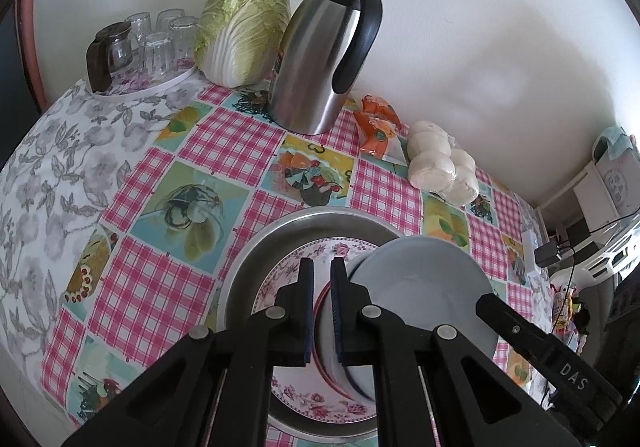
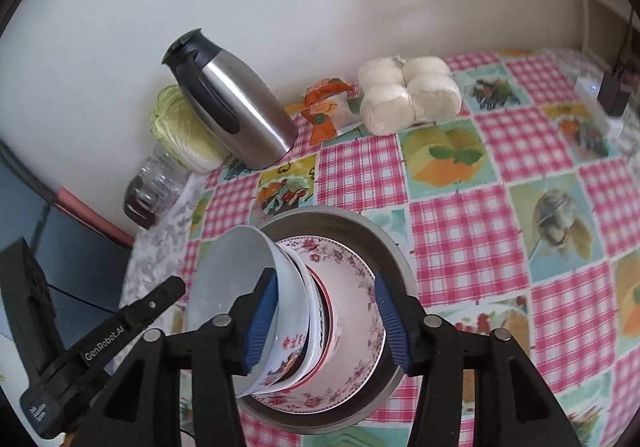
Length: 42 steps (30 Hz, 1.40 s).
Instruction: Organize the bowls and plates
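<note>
The bowl (image 2: 256, 311) tilts over the floral plate (image 2: 352, 287) in the metal pan (image 2: 360, 223). The left gripper (image 1: 322, 311) fingers are nearly together; the right gripper (image 2: 326, 321) fingers, apart, straddle its wall.

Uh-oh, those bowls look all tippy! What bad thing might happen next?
The stacked bowls lean sideways on the flowered plate, and the right gripper has its fingers wide apart around them, so they may slide off and chip. The plate could also skid in the metal pan.
</note>
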### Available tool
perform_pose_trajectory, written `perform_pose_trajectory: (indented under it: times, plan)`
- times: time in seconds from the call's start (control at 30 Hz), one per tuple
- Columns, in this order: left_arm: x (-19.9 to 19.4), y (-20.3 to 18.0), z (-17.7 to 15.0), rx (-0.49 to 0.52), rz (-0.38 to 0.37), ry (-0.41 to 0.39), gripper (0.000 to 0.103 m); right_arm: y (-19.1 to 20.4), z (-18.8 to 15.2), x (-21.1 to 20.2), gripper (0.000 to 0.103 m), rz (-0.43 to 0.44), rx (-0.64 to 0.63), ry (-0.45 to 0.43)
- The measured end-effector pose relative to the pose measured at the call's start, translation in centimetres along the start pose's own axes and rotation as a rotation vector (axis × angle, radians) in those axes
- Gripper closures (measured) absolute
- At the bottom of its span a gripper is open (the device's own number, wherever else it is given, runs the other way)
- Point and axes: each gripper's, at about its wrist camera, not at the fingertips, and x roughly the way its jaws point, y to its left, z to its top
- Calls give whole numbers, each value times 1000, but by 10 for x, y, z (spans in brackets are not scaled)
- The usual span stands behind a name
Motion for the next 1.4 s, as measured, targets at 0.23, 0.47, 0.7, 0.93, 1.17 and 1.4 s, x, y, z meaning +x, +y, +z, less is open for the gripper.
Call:
perform_pose_trajectory:
  times: [0.23,0.47,0.7,0.93,1.17,1.4]
  plan:
    - [-6,0,2,-8,4,-14,77,-5,-6,18,49,-15,10,48]
    - [-8,1,2,-16,-4,-13,50,-2,-9,20,49,-32,-12,59]
    - [-12,2,1,-17,30,-23,27,11,-12,14,37,-80,-83,44]
    - [-19,9,-6,-11,77,-35,21,22,-20,8,22,-123,-154,26]
    - [-28,16,-14,8,103,-71,13,27,-27,2,0,-159,-189,-12]
    - [-39,22,-25,37,140,-100,3,33,-36,-8,0,-185,-222,-56]
